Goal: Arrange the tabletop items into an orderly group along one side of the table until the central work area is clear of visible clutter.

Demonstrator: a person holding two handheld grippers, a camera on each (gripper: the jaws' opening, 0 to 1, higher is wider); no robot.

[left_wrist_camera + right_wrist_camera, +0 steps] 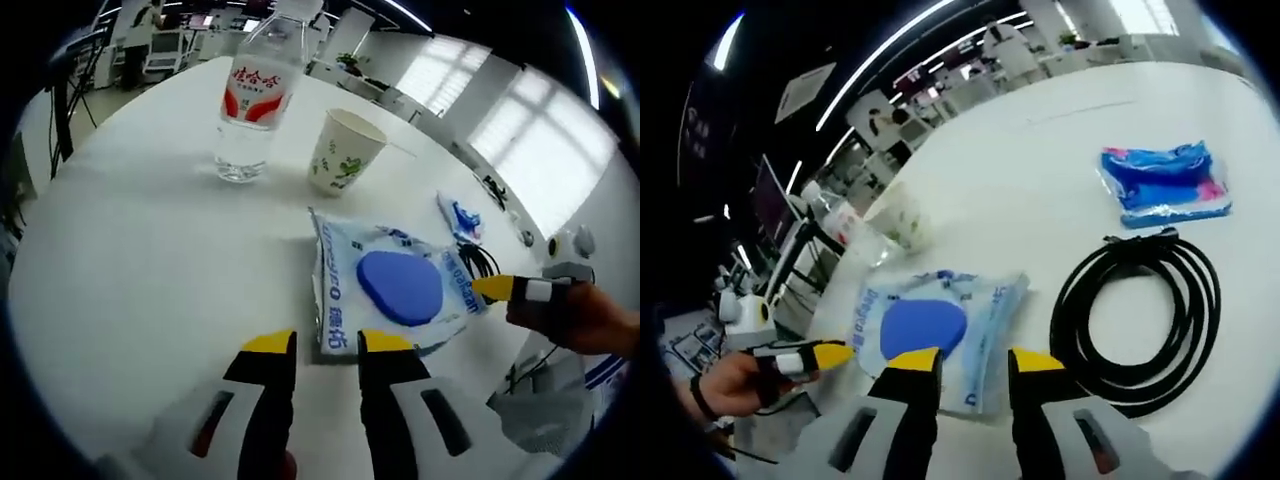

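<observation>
Table (130, 260): white and round; I judge the tidying barely begun, since things lie spread over its middle.
Cable (1140, 320): a black coil lying flat, just beside the pouch on its far side from the bottle, up-right of my right jaws.
Pouch (395, 285): a clear-and-blue packet with a blue disc inside, flat on the table. This is the step in hand, I judge: both grippers close on it from opposite sides.
Bottle (255, 95): upright, clear, red label, beyond the pouch, near the cup.
Cup (342, 150): paper, upright, just beside the bottle, apart from the pouch.
Blue packet (1165, 185): small, crumpled, well apart from the pouch, past the cable.
Left gripper (327, 345): jaws parted and empty, tips at the pouch's near edge; I cannot tell whether they touch it.
Right gripper (975, 358): jaws likewise spread, gripping nothing, tips over the pouch's opposite edge.
Next move: I judge one gripper must ease forward so a jaw goes under the pouch edge, pinch, then carry it toward the bottle and cup to form the group.
</observation>
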